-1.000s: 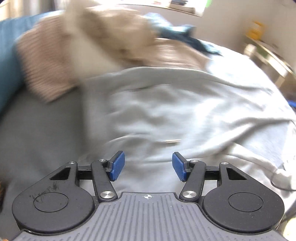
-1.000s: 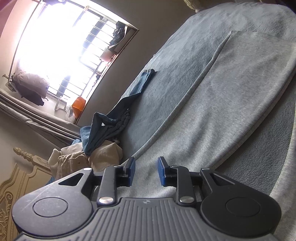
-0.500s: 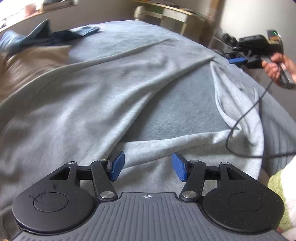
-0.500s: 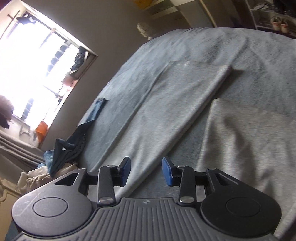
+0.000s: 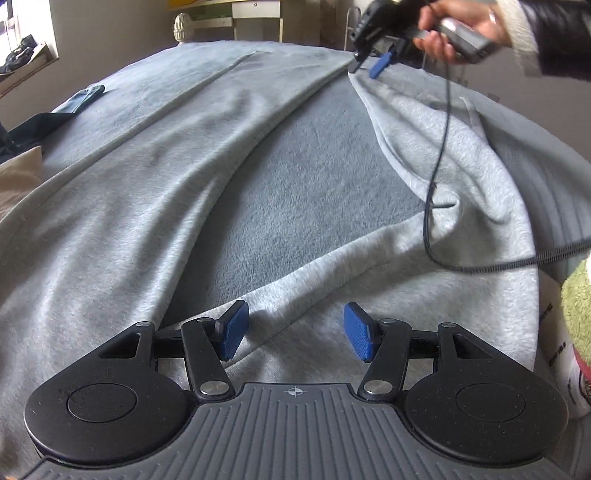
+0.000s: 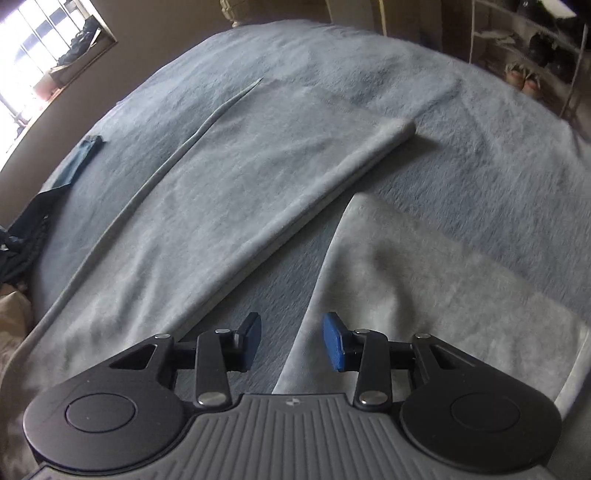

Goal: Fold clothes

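Across a bed (image 5: 317,173) covered in a blue-grey blanket, a pair of light grey sweatpants (image 5: 122,192) lay spread with its two legs parted in a V, bare blanket showing between them. At far left, a heap of dark and tan clothes (image 5: 18,147) waited near the window side. The left gripper (image 5: 293,334) hovered low over the crotch of the sweatpants, its blue fingers (image 5: 232,334) released and wide apart, holding nothing; placed there, it seemed ready to pin or pinch the seam where the legs meet. Farther right, one trouser leg (image 5: 461,177) lay rumpled, a black cable (image 5: 439,147) trailing across it toward the person's hand (image 5: 461,22), which carried the right gripper (image 5: 384,62) above the far cuff. Seen from its own camera, that right gripper (image 6: 291,341) also had its fingers (image 6: 334,341) released and empty, poised over the inner edge of the near leg (image 6: 424,280), while the other leg (image 6: 258,177) stretched flat and straight beyond. Laid open like this, the garment suited bringing one leg over the other, though neither leg was folded.
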Demonstrator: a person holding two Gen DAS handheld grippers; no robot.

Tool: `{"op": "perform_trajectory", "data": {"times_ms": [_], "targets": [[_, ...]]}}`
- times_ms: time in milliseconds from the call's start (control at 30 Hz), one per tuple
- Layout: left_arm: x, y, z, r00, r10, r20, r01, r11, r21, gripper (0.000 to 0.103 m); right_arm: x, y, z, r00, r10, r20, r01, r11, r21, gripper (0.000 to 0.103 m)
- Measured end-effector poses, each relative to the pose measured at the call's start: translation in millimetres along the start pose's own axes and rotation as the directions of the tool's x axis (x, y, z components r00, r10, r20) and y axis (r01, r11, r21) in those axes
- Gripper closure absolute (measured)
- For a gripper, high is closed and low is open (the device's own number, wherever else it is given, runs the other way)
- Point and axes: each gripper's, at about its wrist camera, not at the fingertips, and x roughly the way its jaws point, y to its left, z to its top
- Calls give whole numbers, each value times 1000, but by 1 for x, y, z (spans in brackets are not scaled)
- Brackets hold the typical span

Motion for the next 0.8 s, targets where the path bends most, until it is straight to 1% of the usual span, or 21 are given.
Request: {"op": "perform_trajectory", "data": {"times_ms": [67, 167, 233, 333, 400, 433, 467, 500, 567, 667, 733, 800], "targets": [[0, 1, -2, 1000, 1, -2, -1, 1000, -12, 46, 9, -1, 16, 999, -43, 12, 43, 999, 4, 63], [0, 4, -4, 1000, 5, -6, -5, 1000, -26, 46, 28, -1, 36, 994, -108, -21, 108, 994, -1, 63], [0, 4, -4, 1000, 10, -6, -10, 999, -31, 46, 42, 0, 44, 985, -163, -60, 164, 987, -3, 63], [-1, 6, -3, 1000, 13, -1, -13, 999, -38, 46, 60, -1, 51, 969, -223, -106, 223, 975, -14, 64], [-1, 6, -3, 1000, 17, 4, -17, 999, -40, 46, 67, -7, 51, 966, -230, -115, 230, 973, -6, 68], [0, 7, -3, 1000, 19, 7, -19, 999, -40, 46, 68, -10, 50, 969, -223, -107, 224, 974, 0, 71], [1, 7, -3, 1000, 20, 10, -20, 999, -40, 46, 65, -13, 49, 972, -215, -93, 217, 976, 8, 82], [1, 8, -3, 1000, 21, 13, -21, 999, -40, 46, 62, -17, 49, 975, -206, -79, 208, 978, 21, 96], [3, 10, -3, 1000, 23, 18, -22, 999, -46, 46, 47, -29, 49, 979, -201, -29, 202, 977, 68, 99], [5, 13, -2, 999, 31, 22, -30, 998, -61, 46, 20, -48, 50, 978, -203, 54, 193, 970, 149, 99], [7, 15, -1, 999, 50, 11, -49, 996, -72, 46, 2, -61, 51, 972, -208, 109, 183, 962, 202, 99], [10, 17, 0, 998, 59, 0, -59, 995, -85, 46, -12, -73, 54, 960, -226, 163, 182, 951, 250, 99]]}}
